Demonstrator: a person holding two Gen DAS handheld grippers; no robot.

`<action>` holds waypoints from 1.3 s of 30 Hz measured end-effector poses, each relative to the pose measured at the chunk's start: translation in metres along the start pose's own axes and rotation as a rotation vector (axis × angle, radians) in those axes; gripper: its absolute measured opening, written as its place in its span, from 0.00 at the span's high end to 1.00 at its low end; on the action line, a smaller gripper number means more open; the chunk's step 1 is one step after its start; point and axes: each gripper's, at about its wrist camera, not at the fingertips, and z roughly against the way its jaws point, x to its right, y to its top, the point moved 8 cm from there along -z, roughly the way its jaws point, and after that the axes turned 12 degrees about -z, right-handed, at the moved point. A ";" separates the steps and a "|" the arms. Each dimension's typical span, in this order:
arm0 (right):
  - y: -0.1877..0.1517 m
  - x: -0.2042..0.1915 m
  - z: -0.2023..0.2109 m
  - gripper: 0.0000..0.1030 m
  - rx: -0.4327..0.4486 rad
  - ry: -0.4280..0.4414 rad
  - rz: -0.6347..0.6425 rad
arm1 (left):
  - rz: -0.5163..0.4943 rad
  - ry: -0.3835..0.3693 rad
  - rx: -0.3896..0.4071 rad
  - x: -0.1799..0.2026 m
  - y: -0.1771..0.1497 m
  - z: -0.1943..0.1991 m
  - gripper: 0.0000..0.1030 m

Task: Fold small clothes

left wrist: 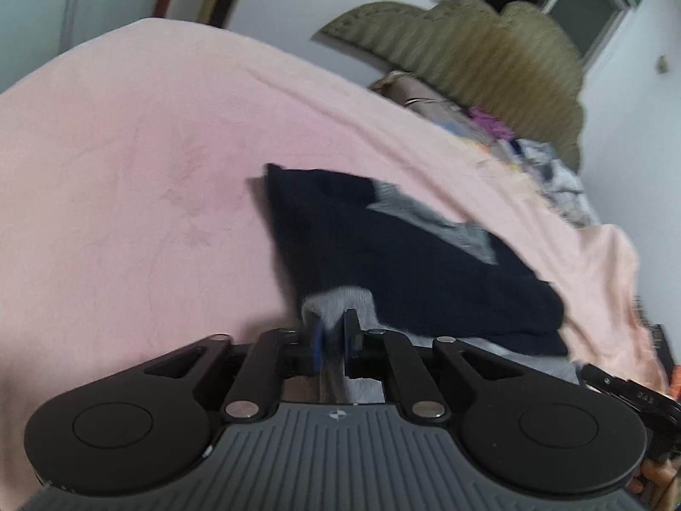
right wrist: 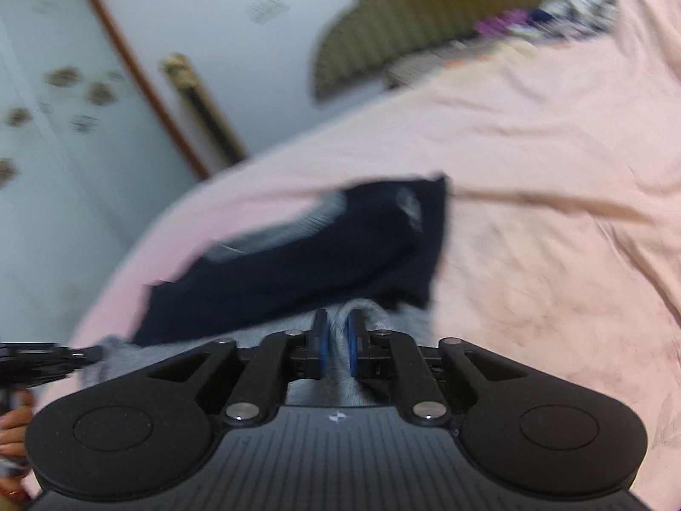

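A small dark navy garment with grey trim (left wrist: 383,255) lies on the pink bed cover (left wrist: 127,170). My left gripper (left wrist: 334,336) is shut on a grey edge of the garment at its near left corner. My right gripper (right wrist: 336,338) is shut on the grey edge at the near right side of the same garment (right wrist: 319,255). The right gripper also shows at the right edge of the left wrist view (left wrist: 630,396), and the left gripper at the left edge of the right wrist view (right wrist: 38,362). Both views are blurred.
An olive padded headboard (left wrist: 489,55) stands at the far end of the bed, with a pile of mixed clothes (left wrist: 536,157) below it. A wardrobe door with a brown frame (right wrist: 64,106) stands to the left of the bed.
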 end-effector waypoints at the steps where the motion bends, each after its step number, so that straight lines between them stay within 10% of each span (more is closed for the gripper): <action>1: -0.002 0.005 -0.004 0.88 -0.012 -0.028 -0.015 | -0.015 0.048 -0.002 -0.004 0.000 -0.001 0.76; 4: -0.015 0.018 0.014 0.63 -0.013 -0.014 -0.022 | -0.044 0.139 0.021 -0.010 -0.005 0.014 0.32; 6: -0.022 0.023 0.032 0.27 0.009 -0.007 -0.005 | -0.052 0.110 0.031 -0.005 -0.014 0.032 0.25; 12: -0.045 0.045 0.063 0.26 -0.044 0.006 -0.020 | -0.152 0.039 -0.074 0.047 -0.061 0.066 0.25; 18: -0.065 0.054 0.076 0.27 -0.125 0.129 -0.131 | -0.250 -0.039 -0.172 0.101 -0.088 0.053 0.32; 24: -0.077 0.042 0.068 0.28 -0.143 0.156 -0.092 | -0.287 0.056 -0.252 0.102 -0.108 0.028 0.59; 26: -0.079 0.038 0.065 0.27 -0.149 0.164 -0.082 | -0.274 0.079 -0.246 0.096 -0.105 0.031 0.96; 39: -0.080 0.040 0.068 0.28 -0.159 0.184 -0.087 | 0.003 0.090 -0.172 -0.001 -0.113 0.092 0.96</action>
